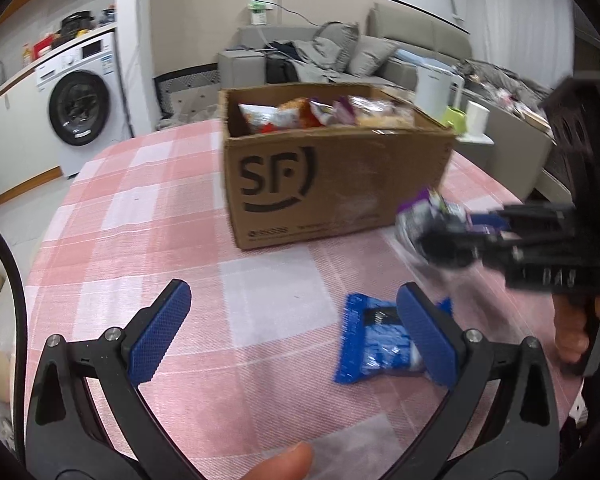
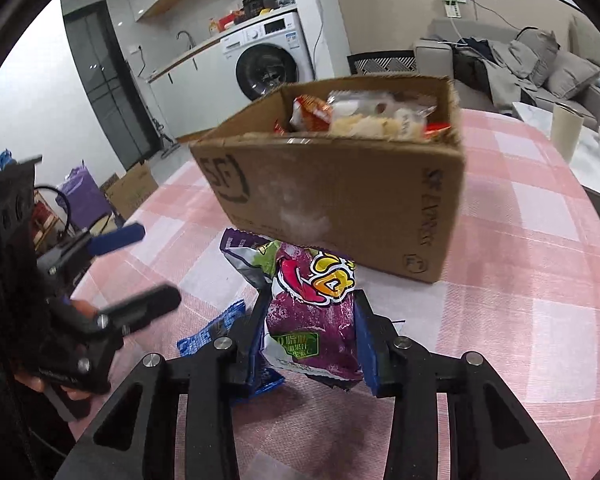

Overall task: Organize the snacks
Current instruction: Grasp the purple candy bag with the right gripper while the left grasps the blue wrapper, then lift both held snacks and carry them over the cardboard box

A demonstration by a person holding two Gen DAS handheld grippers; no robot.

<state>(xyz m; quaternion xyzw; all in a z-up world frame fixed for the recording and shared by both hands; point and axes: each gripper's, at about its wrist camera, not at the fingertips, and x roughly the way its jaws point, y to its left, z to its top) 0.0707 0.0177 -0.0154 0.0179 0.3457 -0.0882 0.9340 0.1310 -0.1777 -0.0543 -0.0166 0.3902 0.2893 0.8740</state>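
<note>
Two grippers work in front of the cardboard box point(image 1: 340, 164): the left gripper point(image 1: 296, 332) stands wide open and empty over the pink checked tablecloth point(image 1: 140, 208), its right pad beside a blue snack packet point(image 1: 376, 344). Broad bare cloth lies left of the box. Only the right wrist view shows the right gripper point(image 2: 312, 340) clamped on a purple snack bag point(image 2: 312, 312) just before the box, which already holds snacks point(image 2: 364, 120).

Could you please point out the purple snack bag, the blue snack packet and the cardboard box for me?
purple snack bag point(image 2: 312, 320): right wrist view, middle of its printed front.
blue snack packet point(image 1: 374, 350): left wrist view, centre of the wrapper.
cardboard box point(image 1: 340, 188): left wrist view, its near side wall.
</note>
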